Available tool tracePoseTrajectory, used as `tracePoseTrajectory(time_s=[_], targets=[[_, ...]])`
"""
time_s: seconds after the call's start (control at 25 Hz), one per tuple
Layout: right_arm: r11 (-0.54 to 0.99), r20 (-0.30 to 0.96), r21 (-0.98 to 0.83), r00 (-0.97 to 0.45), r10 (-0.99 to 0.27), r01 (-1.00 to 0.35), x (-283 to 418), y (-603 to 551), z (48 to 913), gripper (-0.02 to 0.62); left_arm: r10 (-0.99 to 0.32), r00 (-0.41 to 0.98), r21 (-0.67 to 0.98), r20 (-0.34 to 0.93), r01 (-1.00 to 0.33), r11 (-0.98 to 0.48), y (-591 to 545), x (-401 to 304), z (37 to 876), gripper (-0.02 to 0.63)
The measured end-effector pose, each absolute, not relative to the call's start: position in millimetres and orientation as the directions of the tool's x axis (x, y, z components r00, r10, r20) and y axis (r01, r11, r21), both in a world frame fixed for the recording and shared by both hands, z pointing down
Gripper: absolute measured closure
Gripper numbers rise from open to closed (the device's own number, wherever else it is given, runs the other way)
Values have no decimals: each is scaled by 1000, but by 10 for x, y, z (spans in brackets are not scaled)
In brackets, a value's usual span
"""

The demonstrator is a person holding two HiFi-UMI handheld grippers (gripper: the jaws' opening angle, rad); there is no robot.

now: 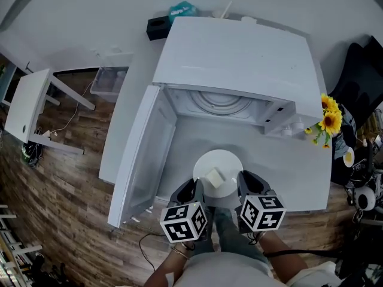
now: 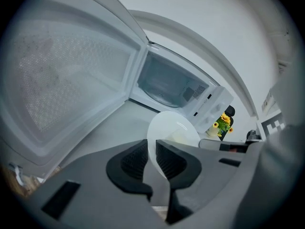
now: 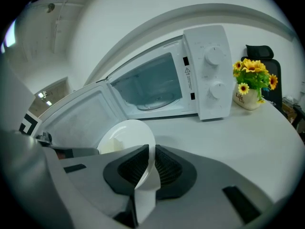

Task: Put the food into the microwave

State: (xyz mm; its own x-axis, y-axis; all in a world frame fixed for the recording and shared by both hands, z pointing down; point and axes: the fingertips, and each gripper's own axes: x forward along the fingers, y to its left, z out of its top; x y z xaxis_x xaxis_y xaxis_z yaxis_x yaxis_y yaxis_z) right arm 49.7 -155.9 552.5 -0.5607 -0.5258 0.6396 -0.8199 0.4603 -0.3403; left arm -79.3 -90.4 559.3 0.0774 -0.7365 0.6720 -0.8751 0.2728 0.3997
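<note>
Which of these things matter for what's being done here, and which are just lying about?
Part of the job: plate carrying a white block of food, gripped at its rim by the left tool and right tool; microwave, its door open.

Lying about: sunflowers, black box, clear bin, side table.

The left gripper (image 1: 196,191) and right gripper (image 1: 244,187) share one build: smooth grey moulded shells, each topped by a white cube (image 1: 184,221) printed with black square markers. Their fingers (image 2: 132,159) are lined with black ribbed pads set in rounded dark surrounds. The person wears a pale top (image 1: 221,274) and a thin bracelet (image 1: 179,253).
</note>
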Motion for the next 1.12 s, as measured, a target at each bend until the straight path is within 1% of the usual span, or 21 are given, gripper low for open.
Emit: tracePoseTrajectory(time_s=[0.76, 1.12], targets=[[465, 568, -346, -577, -588, -815, 464, -1930, 5093, 543, -785, 60, 376, 616, -898, 227, -1340, -859, 5155, 551], [463, 549, -349, -579, -603, -814, 374, -2220, 5081, 543, -790, 49, 378, 612, -895, 237, -1604, -940, 5169, 551]])
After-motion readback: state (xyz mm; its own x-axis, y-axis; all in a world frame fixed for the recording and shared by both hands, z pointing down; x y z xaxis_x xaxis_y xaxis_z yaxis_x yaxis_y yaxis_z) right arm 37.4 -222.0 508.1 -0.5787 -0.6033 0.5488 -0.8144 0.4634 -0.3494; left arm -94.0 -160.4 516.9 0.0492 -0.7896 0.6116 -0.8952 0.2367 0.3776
